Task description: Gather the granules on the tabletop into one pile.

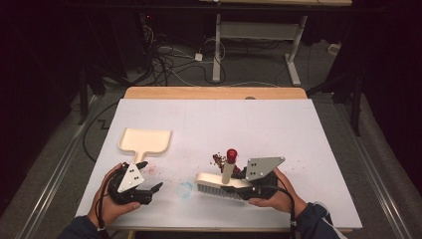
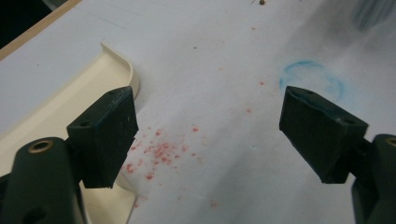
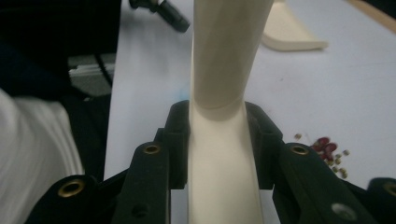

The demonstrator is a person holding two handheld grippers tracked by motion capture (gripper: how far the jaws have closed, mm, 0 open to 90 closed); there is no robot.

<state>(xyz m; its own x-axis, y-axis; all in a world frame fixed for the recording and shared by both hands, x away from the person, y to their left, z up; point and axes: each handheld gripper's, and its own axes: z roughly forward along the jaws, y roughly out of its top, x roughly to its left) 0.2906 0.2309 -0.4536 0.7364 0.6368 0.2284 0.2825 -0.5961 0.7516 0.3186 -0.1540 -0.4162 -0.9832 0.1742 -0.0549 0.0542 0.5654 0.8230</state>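
A cream dustpan [image 1: 145, 141] lies flat on the white table [image 1: 278, 124], left of centre, its handle toward me; its edge [image 2: 60, 105] shows in the left gripper view. My left gripper [image 1: 149, 177] hovers open just below that handle, over a smear of red crumbs [image 2: 159, 151], with nothing between its jaws. My right gripper [image 1: 239, 185] is shut on a cream hand brush [image 1: 221, 183], bristles resting on the table, its red-tipped handle [image 1: 230, 157] rising upward. The brush body [image 3: 223, 154] sits squeezed between the jaws. A small pile of dark red bits [image 1: 219, 159] lies behind the brush.
A faint blue ring mark [image 1: 185, 189] sits on the table between the grippers. Scattered red specks lie right of the brush. A wooden strip [image 1: 214, 92] edges the far side; beyond it are cables and a desk frame [image 1: 259, 45] on the floor.
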